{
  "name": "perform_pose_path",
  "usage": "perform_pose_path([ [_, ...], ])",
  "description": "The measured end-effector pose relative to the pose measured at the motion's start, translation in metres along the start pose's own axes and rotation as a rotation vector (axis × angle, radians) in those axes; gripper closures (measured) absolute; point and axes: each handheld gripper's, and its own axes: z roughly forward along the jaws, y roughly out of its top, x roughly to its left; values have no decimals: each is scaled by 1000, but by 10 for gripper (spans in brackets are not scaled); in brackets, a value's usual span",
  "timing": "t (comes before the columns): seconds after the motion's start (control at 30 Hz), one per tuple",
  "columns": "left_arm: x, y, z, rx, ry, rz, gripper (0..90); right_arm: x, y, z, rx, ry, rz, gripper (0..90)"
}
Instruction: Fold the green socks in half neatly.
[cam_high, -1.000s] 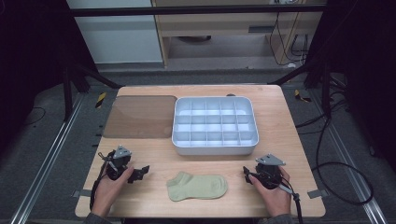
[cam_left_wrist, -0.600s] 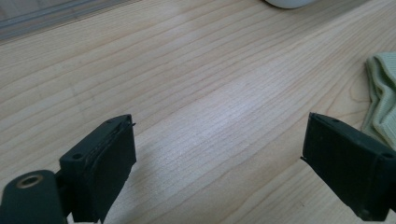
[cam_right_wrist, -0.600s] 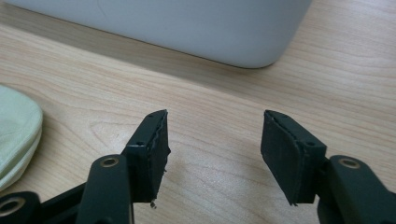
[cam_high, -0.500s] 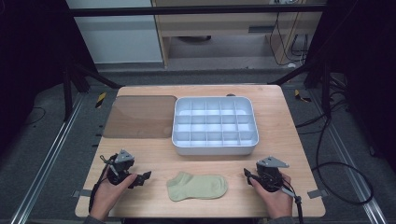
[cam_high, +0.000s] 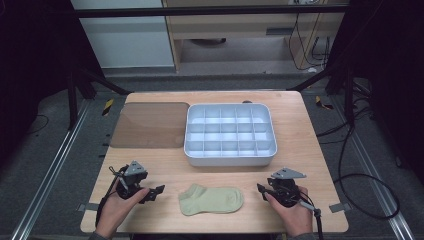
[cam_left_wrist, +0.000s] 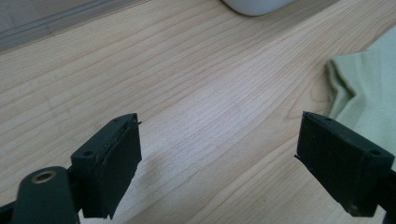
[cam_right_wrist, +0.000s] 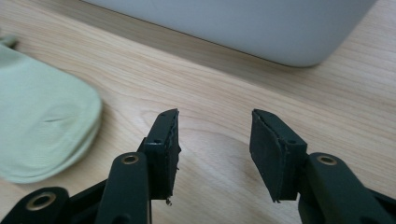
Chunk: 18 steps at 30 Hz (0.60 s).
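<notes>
A pale green sock (cam_high: 211, 199) lies flat near the table's front edge, between my two grippers. My left gripper (cam_high: 156, 192) sits low on the wood to the sock's left, held in a hand, jaws wide open with nothing between them (cam_left_wrist: 219, 158); the sock's cuff end (cam_left_wrist: 362, 88) lies just past its right jaw. My right gripper (cam_high: 260, 189) rests to the sock's right, jaws open and empty (cam_right_wrist: 212, 149), with the sock's toe (cam_right_wrist: 42, 126) off to its left.
A white divided tray (cam_high: 229, 157) stands mid-table beyond the sock; its wall (cam_right_wrist: 261, 28) is close ahead of the right gripper. A brown translucent lid (cam_high: 150, 125) lies flat at the back left. Bare wood surrounds both grippers.
Both hands have slid slightly toward the front edge, and the left gripper's jaws now point at the sock. The sock and tray have not moved.
</notes>
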Motion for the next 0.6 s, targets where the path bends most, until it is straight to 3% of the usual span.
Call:
perform_pose_path([
  [0.23, -13, 4, -1, 76, 2, 62, 157, 8, 12, -9, 15, 67, 8, 595],
  [0.43, -28, 11, -1, 85, -12, 80, 176, 28, 22, -14, 39, 146, -3, 649],
  [0.6, -42, 16, 8, 109, -30, 102, 201, 42, 22, -5, 74, 184, -14, 650],
])
